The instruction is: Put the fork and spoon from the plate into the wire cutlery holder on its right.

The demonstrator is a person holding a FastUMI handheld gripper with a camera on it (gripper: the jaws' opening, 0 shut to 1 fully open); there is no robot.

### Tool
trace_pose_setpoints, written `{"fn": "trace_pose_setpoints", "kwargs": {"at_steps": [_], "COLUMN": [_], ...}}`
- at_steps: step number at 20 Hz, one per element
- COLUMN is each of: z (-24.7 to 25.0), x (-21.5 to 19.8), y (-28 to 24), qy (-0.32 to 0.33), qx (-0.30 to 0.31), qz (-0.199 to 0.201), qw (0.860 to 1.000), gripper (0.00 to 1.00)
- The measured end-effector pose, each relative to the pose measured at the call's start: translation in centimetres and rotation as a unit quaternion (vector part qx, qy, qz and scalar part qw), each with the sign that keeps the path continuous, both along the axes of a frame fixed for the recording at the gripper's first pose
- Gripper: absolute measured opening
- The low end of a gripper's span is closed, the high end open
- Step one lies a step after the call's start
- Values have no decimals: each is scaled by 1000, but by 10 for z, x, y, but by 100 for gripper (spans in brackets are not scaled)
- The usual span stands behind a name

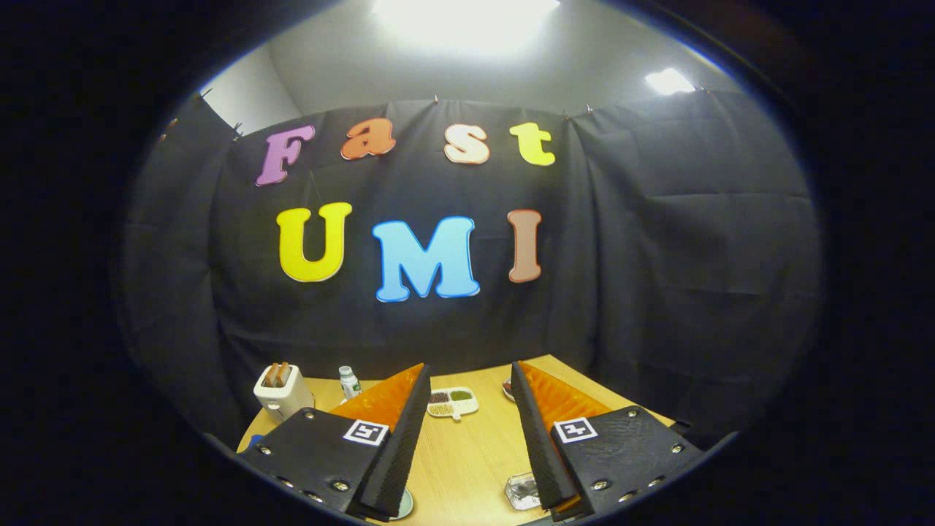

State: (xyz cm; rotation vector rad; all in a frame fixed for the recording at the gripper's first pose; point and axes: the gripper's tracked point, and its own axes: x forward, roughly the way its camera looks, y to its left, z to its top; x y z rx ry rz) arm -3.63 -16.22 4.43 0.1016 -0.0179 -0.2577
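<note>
- Black cloth (657,256) is hanging as the booth's back wall, behind a light wooden table (467,453) that is running forward under the gripper.
- At the near end of the table, a clear wire-looking holder (521,491) is sitting just inside the base of the right finger, partly hidden by it; whether this is the cutlery holder I cannot tell for sure.
- A round rim of a pale plate (404,505) is peeking out beside the base of the left finger; the fork and spoon I cannot make out.
- The gripper (470,376) is hovering above the table with its jaws spread wide, holding nothing, bare wood showing between them.
- Beyond the fingertips, a small white divided tray with dark and green fillings (452,402) is lying on the wood.
- Beside the right fingertip, a reddish dish edge (507,389) is showing.
- Farther left, a cream toaster with two brown slices (283,391) is standing near a small white bottle with a green label (350,381).
</note>
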Motion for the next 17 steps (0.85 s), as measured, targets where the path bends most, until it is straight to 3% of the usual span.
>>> {"fn": "trace_pose_setpoints", "kwargs": {"at_steps": [3,5,17], "z": [15,23,38], "x": [8,11,13], "y": [24,30,25], "qy": [-29,-43,-73], "qx": [-11,-12,0], "qz": [15,17,-5], "qw": [999,999,997], "gripper": [70,98,96]}}
